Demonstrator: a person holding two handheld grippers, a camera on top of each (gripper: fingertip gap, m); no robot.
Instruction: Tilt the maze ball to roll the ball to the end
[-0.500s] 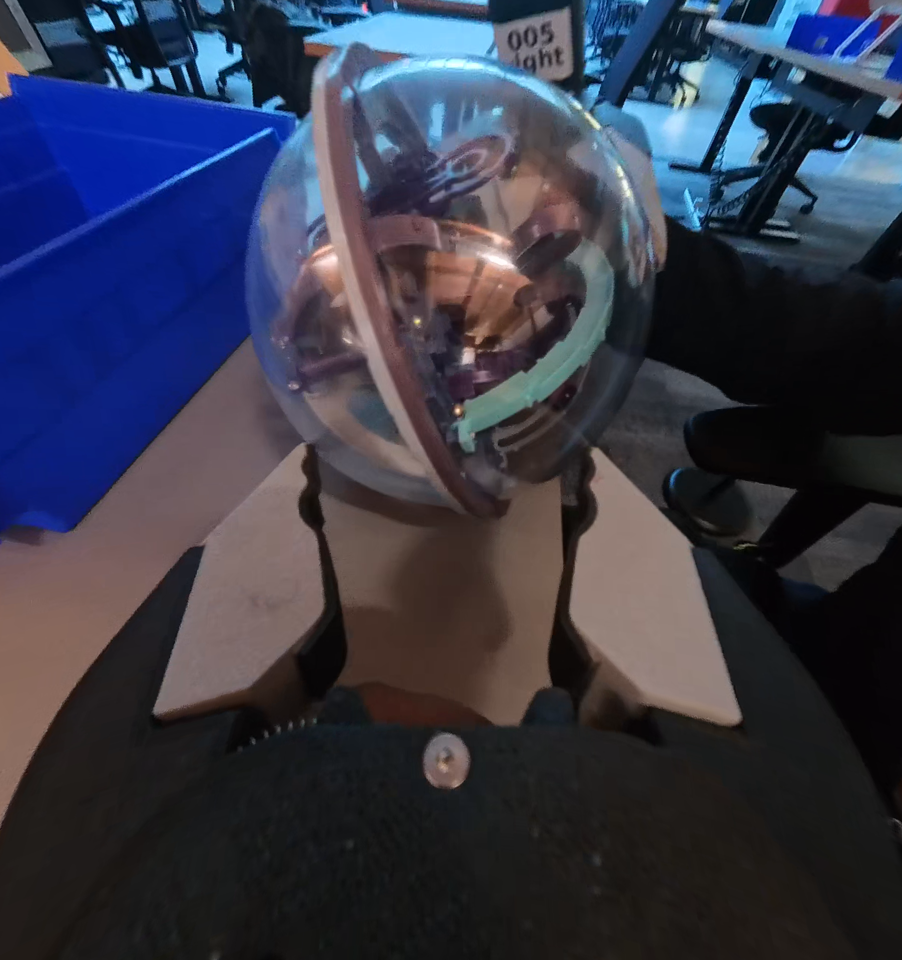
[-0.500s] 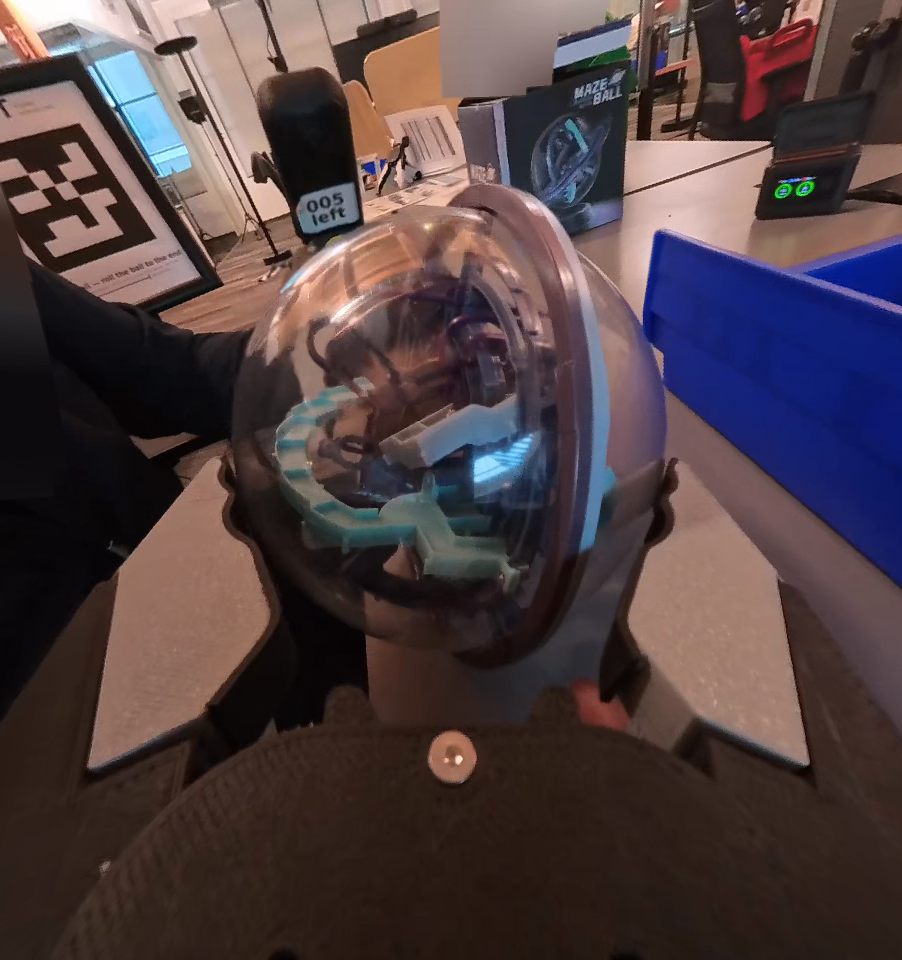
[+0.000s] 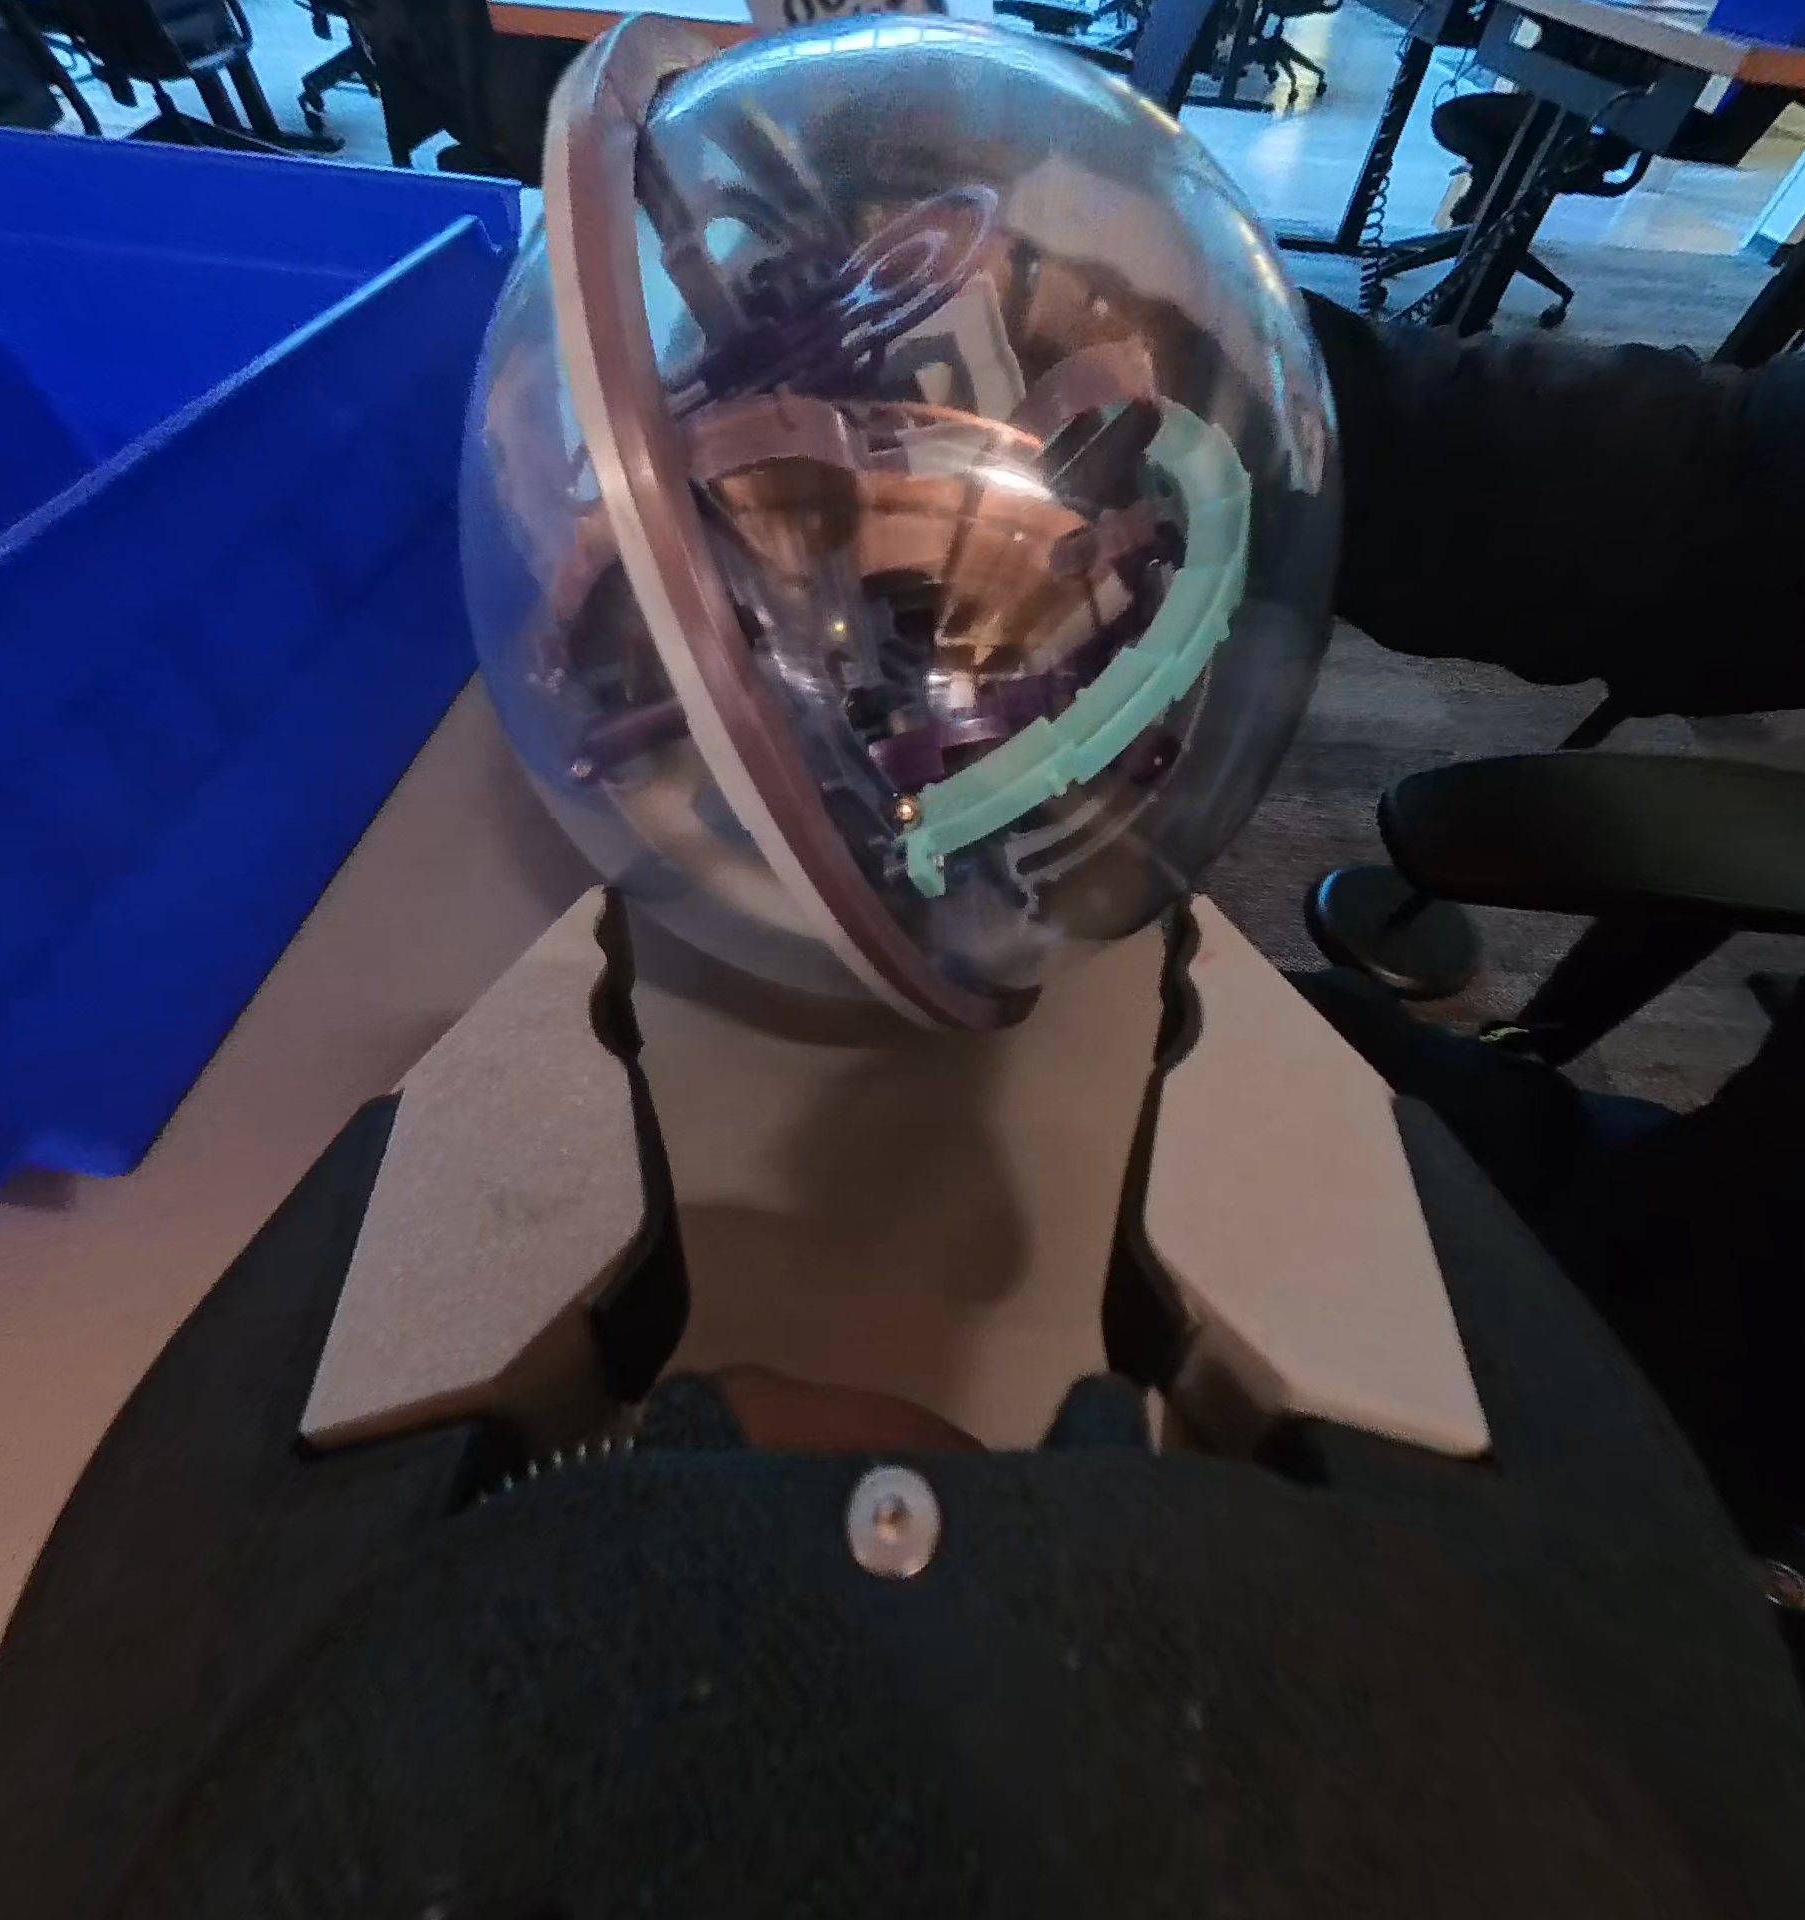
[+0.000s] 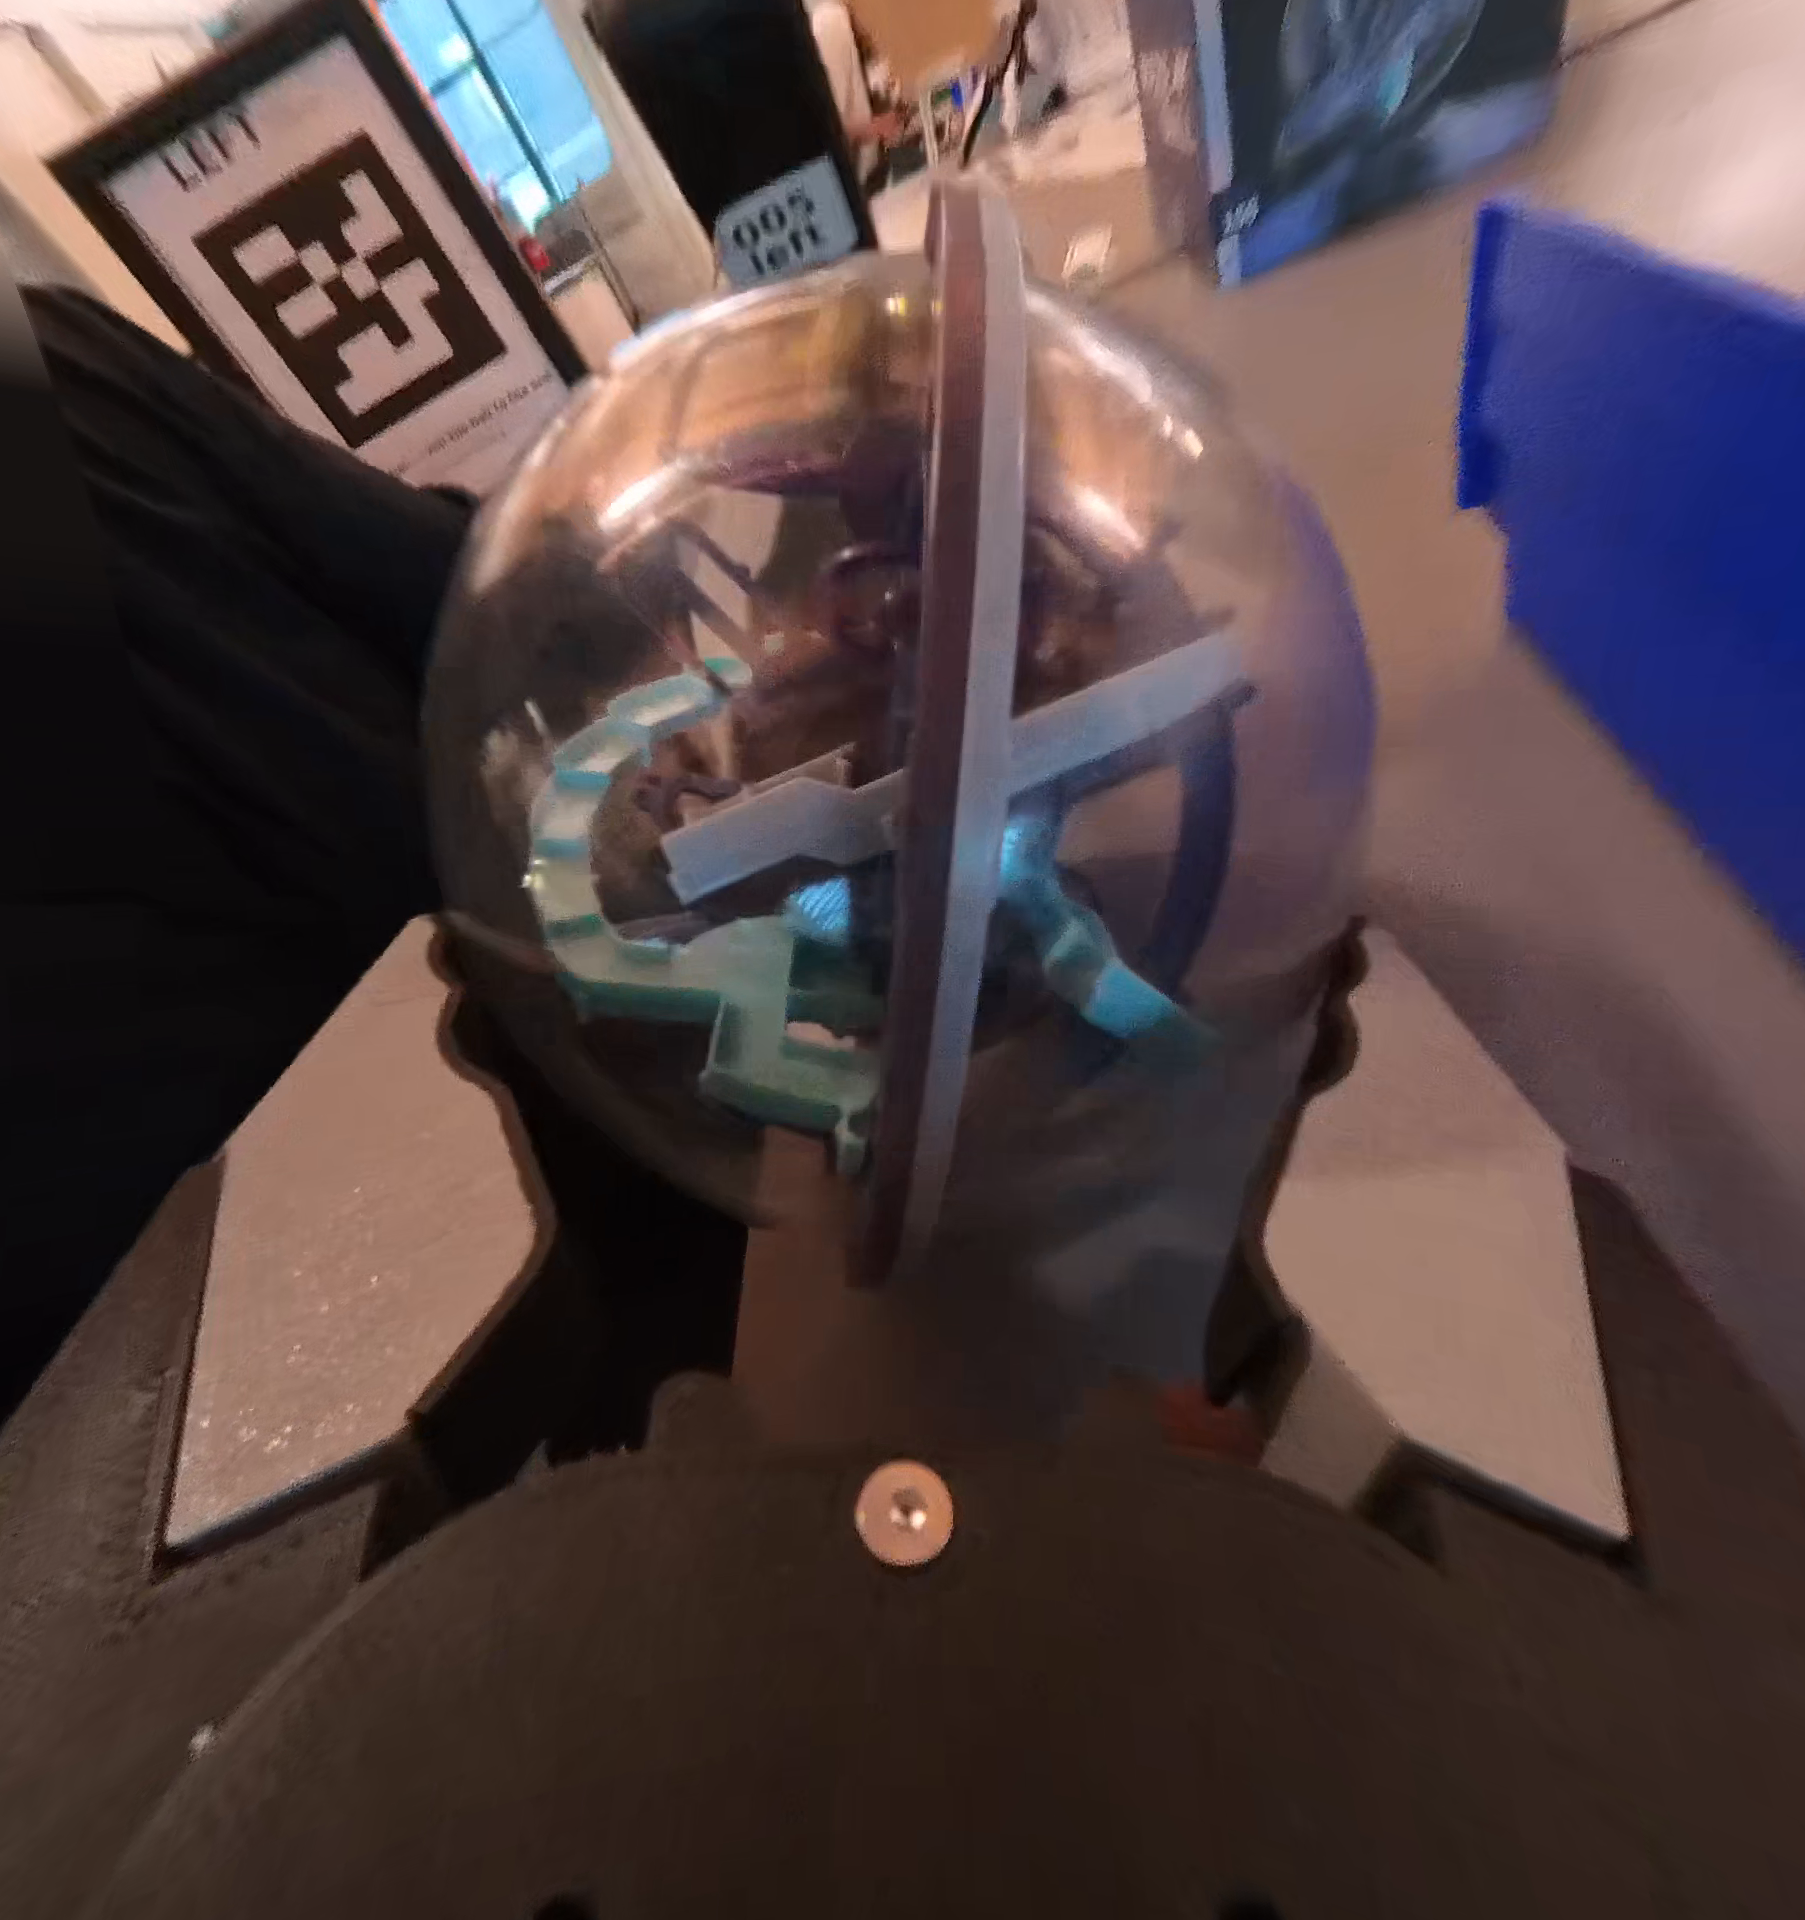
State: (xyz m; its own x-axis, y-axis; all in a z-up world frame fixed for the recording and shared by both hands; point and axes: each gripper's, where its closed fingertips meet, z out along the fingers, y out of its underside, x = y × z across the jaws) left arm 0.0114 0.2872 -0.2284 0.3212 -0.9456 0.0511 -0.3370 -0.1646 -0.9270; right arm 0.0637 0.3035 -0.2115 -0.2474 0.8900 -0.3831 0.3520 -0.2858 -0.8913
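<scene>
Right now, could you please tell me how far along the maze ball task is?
Done: the left gripper and right gripper both clamp the maze ball. In hand: tilting, its seam ring slanted. Left: a small metal bead sits by the green track's lower end; the finish isn't identifiable.

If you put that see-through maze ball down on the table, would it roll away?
Probably: the maze ball is round with a smooth, shiny shell, so it likely rolls and slips easily. It looks hollow, so probably light. Both tongs cradle it from opposite sides.

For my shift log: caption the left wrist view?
Left gripper cradles the clear maze ball beside a blue bin.
</scene>
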